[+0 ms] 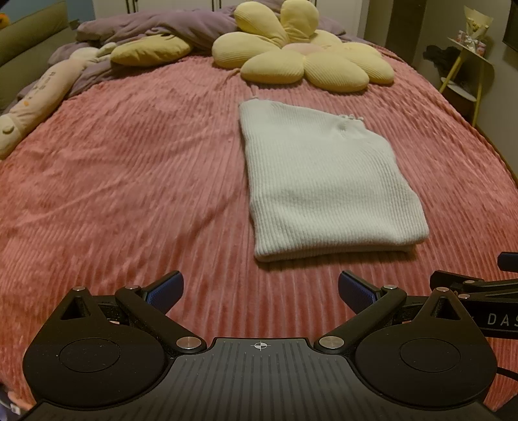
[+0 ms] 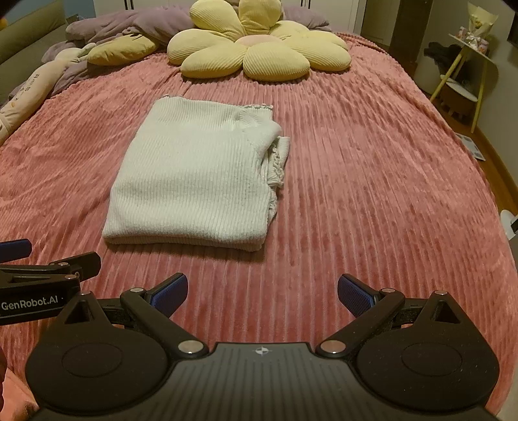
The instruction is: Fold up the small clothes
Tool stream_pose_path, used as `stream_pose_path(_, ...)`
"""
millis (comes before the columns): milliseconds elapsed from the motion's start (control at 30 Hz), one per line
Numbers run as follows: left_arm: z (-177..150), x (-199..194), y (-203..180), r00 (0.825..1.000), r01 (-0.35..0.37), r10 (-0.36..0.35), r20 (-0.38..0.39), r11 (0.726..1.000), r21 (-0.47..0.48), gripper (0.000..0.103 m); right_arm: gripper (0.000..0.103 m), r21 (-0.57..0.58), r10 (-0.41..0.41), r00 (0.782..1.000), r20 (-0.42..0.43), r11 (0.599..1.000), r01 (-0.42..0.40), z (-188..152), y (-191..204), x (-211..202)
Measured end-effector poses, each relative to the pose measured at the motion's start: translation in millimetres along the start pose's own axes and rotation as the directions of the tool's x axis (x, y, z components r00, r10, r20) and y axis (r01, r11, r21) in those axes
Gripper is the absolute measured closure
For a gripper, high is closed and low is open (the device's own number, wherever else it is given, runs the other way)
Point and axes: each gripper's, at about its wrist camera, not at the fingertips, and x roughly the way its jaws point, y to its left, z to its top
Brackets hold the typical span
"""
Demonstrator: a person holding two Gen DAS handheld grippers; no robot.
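A white ribbed knit garment [image 1: 327, 181] lies folded into a rectangle on the pink ribbed bedspread [image 1: 129, 181]. In the right wrist view the garment [image 2: 197, 175] shows bunched layers at its right edge. My left gripper [image 1: 260, 291] is open and empty, held above the bedspread short of the garment's near edge. My right gripper [image 2: 262, 293] is open and empty, also short of the garment and to its right. Each gripper shows at the side of the other's view: the right one [image 1: 479, 291] and the left one [image 2: 42, 272].
A yellow flower-shaped cushion [image 2: 252, 48] and a purple duvet [image 1: 155, 29] lie at the head of the bed. A long plush toy [image 1: 35, 97] lies along the left edge. A yellow-legged side table [image 2: 466, 71] stands on the floor at the right.
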Motion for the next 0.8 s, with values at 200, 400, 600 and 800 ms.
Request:
stream_pose_path(200, 0.1, -0.5, 0.3, 1.0, 0.001, -0.001, -0.001, 1.0, 0.004, 0.0, 0.004, -0.003, -0.001, 1.0, 0.002, 1.0, 0.002, -0.8, 1.8, -0.4)
stream_pose_path(400, -0.6, 0.1, -0.2, 1.0, 0.001, -0.001, -0.003, 1.0, 0.002, 0.0, 0.004, -0.005, -0.003, 1.0, 0.006, 1.0, 0.003, -0.9, 1.9, -0.8)
stream_pose_path(600, -0.5, 0.2, 0.0, 1.0, 0.002, -0.002, -0.003, 1.0, 0.002, 0.0, 0.004, -0.004, -0.005, 1.0, 0.008, 1.0, 0.005, -1.1, 1.4, -1.0)
stream_pose_path(800, 0.0, 0.8, -2.0, 1.0, 0.003, -0.003, -0.004, 1.0, 0.0, 0.0, 0.004, -0.003, -0.006, 1.0, 0.007, 1.0, 0.006, -1.0, 1.1, -1.2)
